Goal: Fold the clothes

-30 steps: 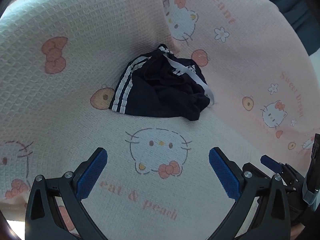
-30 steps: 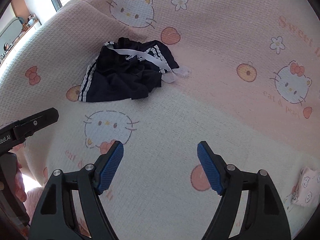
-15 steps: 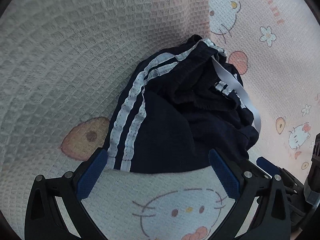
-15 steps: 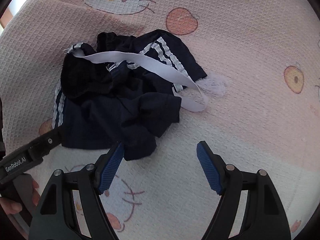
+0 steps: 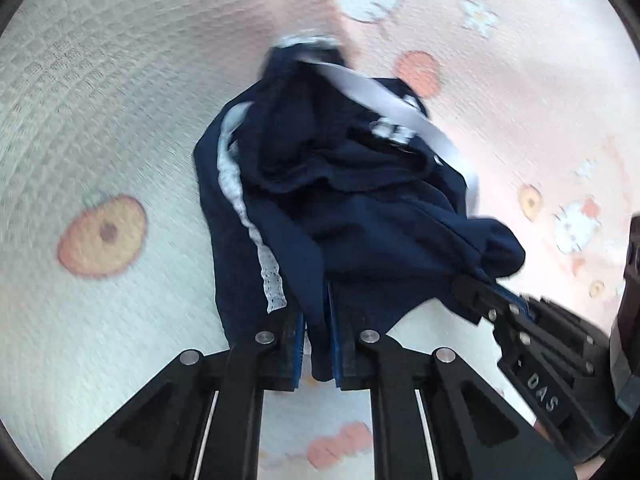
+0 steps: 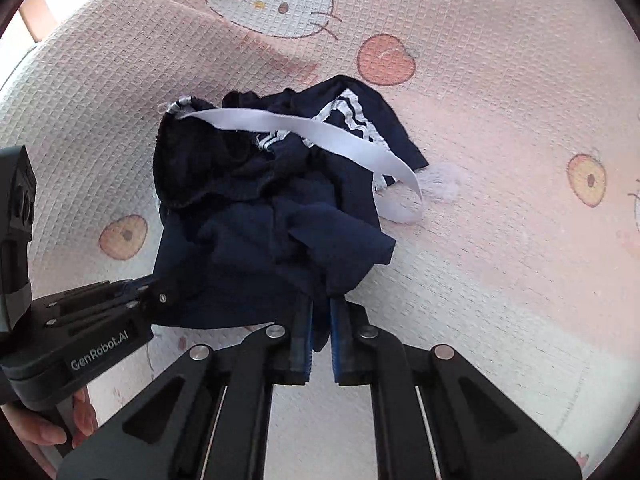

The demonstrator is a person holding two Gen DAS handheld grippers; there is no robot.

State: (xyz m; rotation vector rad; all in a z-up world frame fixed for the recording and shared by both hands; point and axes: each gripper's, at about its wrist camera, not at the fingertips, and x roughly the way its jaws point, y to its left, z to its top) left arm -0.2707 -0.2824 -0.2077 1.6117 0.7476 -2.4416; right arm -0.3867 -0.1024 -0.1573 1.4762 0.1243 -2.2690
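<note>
With both grippers clamped on the near hem, the step in hand is the initial pick-up of the crumpled garment, ahead of any fold. The left gripper (image 5: 318, 334) has just closed its jaws on a pinch of dark fabric; the right gripper (image 6: 320, 334) has likewise just closed on the neighbouring edge. The navy shorts (image 6: 256, 216) lie bunched on the waffle-weave blanket (image 6: 500, 120), directly ahead of both tools.

Judged from this, the next move calls for lifting and drawing the two grips apart to open the cloth flat. Farther out, a loose white strap (image 6: 320, 136) crosses the top of the heap and may snag or trail. A small white tuft (image 6: 444, 184) sits just beside the strap's far loop. No other object obstructs the blanket surface.
</note>
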